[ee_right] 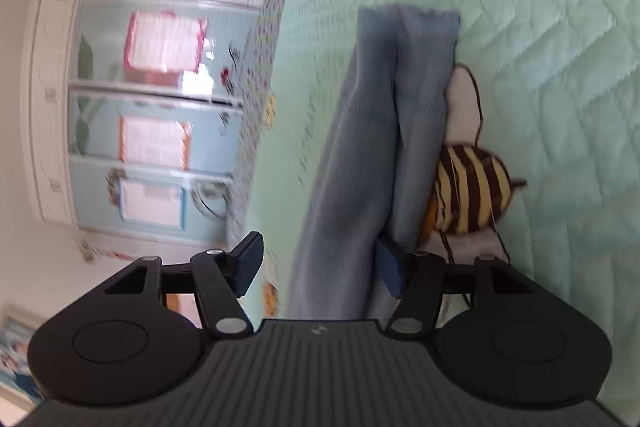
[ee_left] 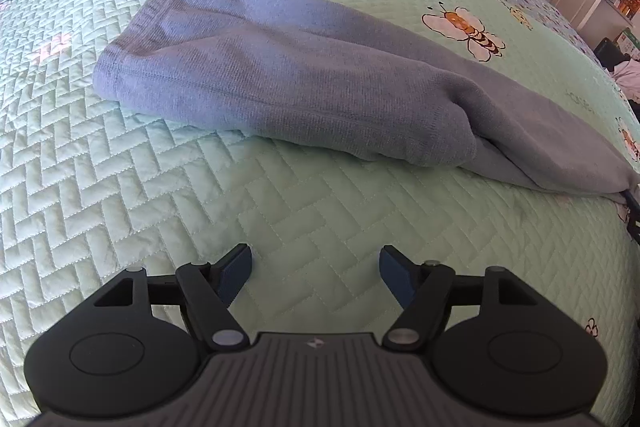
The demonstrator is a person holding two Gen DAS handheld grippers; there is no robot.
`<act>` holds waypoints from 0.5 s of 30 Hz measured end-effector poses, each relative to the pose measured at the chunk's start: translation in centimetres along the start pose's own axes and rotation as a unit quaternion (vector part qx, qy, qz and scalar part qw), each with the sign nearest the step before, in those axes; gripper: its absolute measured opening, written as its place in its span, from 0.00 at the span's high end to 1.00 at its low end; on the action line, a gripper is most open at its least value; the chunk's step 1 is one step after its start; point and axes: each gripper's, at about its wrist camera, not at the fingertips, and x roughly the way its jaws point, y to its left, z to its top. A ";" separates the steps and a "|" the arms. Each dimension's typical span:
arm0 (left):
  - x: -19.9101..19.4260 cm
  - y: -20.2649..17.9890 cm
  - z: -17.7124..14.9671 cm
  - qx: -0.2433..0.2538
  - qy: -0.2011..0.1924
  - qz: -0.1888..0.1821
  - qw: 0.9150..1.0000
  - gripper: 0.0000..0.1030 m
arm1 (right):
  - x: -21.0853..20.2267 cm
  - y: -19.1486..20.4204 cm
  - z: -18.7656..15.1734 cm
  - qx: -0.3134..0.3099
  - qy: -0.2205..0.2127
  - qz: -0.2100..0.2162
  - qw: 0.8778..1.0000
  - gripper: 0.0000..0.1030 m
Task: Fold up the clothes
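The bed (ee_left: 120, 187) carries the garment (ee_left: 280, 75), folded lengthwise for another fold. The left gripper (ee_left: 316, 267) hovers near it, fingers wide and empty; the right gripper (ee_right: 320, 267) straddles one end, fingers wide, not pressing

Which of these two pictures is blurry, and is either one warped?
Left wrist view: sharp, the quilt stitching crisp, though the fisheye bulges the bed. Right wrist view: motion-smeared, most on the cabinet and blue garment, and rolled sideways, so the bed stands on end.
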 end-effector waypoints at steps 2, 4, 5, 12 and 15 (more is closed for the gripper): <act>0.1 0.2 0.1 -0.004 0.000 0.001 1.000 0.29 | 0.0 -0.7 0.8 0.022 -0.024 0.017 0.999 0.40; 0.1 0.1 0.1 -0.002 0.001 0.004 1.000 0.29 | 0.0 -1.3 1.3 0.044 -0.038 0.042 0.997 0.42; 0.1 0.0 0.1 0.001 0.001 0.006 1.000 0.29 | 0.0 -1.5 1.6 0.048 -0.041 0.050 0.997 0.48; 0.2 -0.2 0.1 0.005 0.001 0.009 1.000 0.26 | -0.3 -0.2 2.8 -0.015 -0.051 0.022 0.998 0.91; 0.2 -0.2 0.0 0.006 0.002 0.011 1.000 0.26 | 0.1 0.6 3.2 -0.044 -0.045 -0.016 0.998 0.93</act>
